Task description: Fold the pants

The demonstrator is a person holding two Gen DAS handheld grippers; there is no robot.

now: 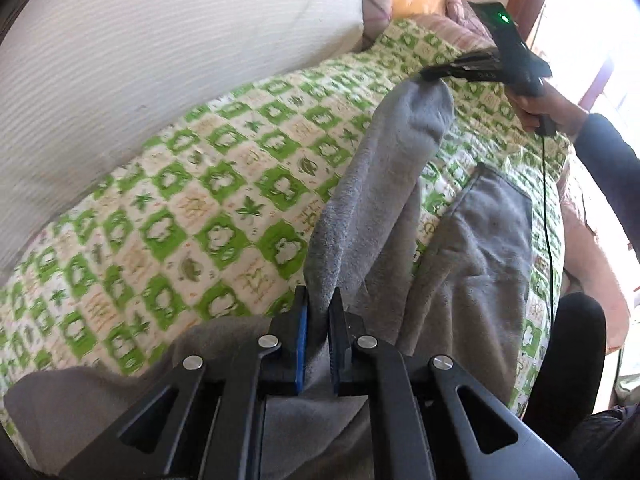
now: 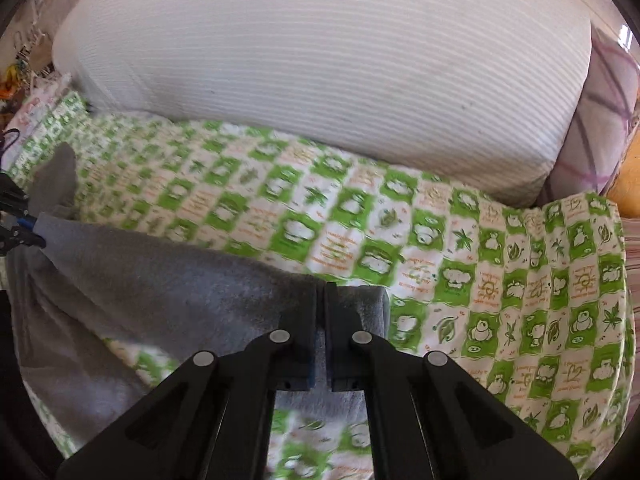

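While both grippers hold the grey pants (image 1: 360, 208) off the bed, the step in hand looks like carrying one leg across onto the other.

Left gripper (image 1: 319, 340): jaws closed on a thick bunch of fabric near the waist or hip end; blue pads pressed into the cloth on both sides.

Right gripper (image 2: 320, 344): jaws closed on the leg near its cuff, the hem poking out just past the fingertips.

Position: lifted leg stretched between the two grippers, raised above the green-and-white patterned bedspread (image 1: 180, 208). Second leg lies flat on the bedspread, just beside and below the lifted one.

To do it well, by judgement: keep the leg taut between the grips, move both ends together, and lower it so cuff meets cuff and side seams line up; slack would let it twist.

Material: soft fleecy knit, matte, nap visible, thick enough to bulge between pads; likely drapes heavily and clings to itself. Cuff end rounded, tube-like.

White ribbed pillow (image 2: 320, 60) lies beyond, well apart from the pants.
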